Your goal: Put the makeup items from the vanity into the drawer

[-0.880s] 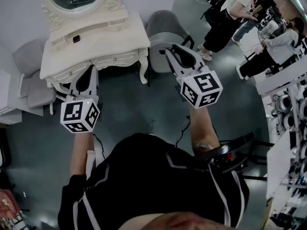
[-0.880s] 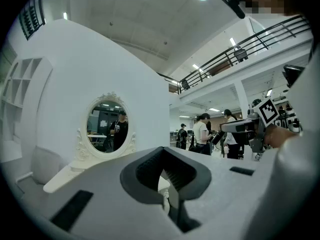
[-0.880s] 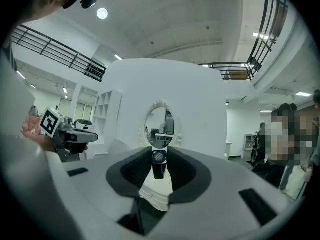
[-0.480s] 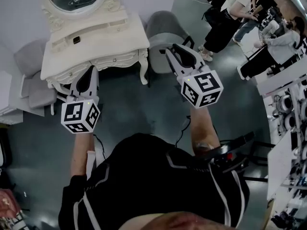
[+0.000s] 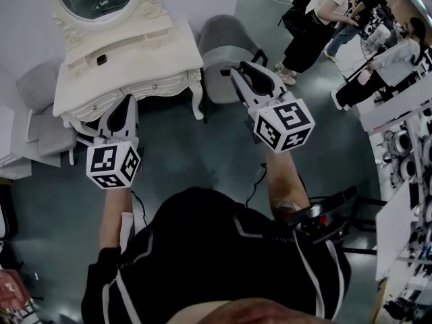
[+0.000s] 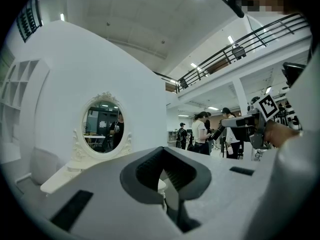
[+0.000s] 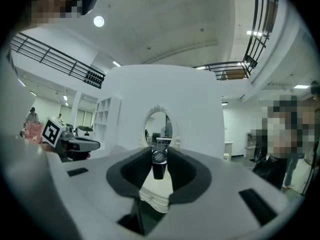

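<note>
Pinching a small dark makeup tube (image 7: 159, 170): the ribbed pads (image 7: 135, 171) of the right gripper (image 5: 237, 71) are pressing on it from both sides at their very tips. The jaws are standing partway apart with the tube roughly upright between them, its round end tilting toward the camera. The gripper is pointing level and hanging in the air to the right of the vanity (image 5: 135, 52). Its tips are lying over the near edge of a grey chair (image 5: 226, 42). In the right gripper view the vanity's oval mirror (image 7: 158, 123) is showing far beyond the tube.

Left gripper (image 6: 163, 150): its pads (image 6: 145, 169) are meeting at the tips, and nothing is lying between them. It is pointing level toward the vanity's near left part, in front of the drawer front (image 5: 135, 92). The drawer front is sitting shut with its small knobs showing.

Vanity: white and carved, it is standing against the far white wall. A small dark item (image 5: 100, 60) is resting on its raised rear shelf.

Surroundings: a grey upholstered seat (image 5: 39, 86) is standing at the vanity's left. People (image 5: 317, 15) are standing at the far right beside white tables (image 5: 398, 106). The dark grey floor (image 5: 175, 154) is stretching between the person and the vanity.
</note>
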Tool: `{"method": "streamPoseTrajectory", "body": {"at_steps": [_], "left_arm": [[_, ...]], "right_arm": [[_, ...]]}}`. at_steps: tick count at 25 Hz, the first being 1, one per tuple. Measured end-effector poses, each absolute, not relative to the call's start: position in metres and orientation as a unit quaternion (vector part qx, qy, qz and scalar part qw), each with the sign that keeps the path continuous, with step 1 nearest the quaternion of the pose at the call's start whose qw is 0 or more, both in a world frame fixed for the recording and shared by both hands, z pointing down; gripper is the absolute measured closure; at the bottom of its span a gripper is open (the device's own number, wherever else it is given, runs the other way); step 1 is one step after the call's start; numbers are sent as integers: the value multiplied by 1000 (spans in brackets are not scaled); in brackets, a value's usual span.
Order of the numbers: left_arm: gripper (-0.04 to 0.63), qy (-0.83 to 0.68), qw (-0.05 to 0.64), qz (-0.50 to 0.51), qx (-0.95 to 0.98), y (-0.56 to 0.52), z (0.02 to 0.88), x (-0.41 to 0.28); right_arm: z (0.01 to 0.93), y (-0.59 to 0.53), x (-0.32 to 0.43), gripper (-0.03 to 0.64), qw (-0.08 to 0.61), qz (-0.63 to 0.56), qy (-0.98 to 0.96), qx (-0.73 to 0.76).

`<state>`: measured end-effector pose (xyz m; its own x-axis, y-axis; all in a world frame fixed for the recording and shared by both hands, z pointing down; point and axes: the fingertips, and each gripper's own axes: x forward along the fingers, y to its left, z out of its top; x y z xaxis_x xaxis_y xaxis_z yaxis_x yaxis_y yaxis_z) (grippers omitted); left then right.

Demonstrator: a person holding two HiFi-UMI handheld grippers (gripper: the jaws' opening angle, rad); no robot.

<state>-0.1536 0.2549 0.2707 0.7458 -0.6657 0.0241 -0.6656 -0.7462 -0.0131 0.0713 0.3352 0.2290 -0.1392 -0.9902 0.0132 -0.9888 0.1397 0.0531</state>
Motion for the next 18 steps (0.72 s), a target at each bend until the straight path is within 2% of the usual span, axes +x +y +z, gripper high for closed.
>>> {"method": "streamPoseTrajectory", "body": {"at_steps": [18], "left_arm": [[592, 361, 9, -23, -932, 244, 283, -84]], "right_arm": [[243, 321, 130, 515, 17, -17, -770, 638]]}}
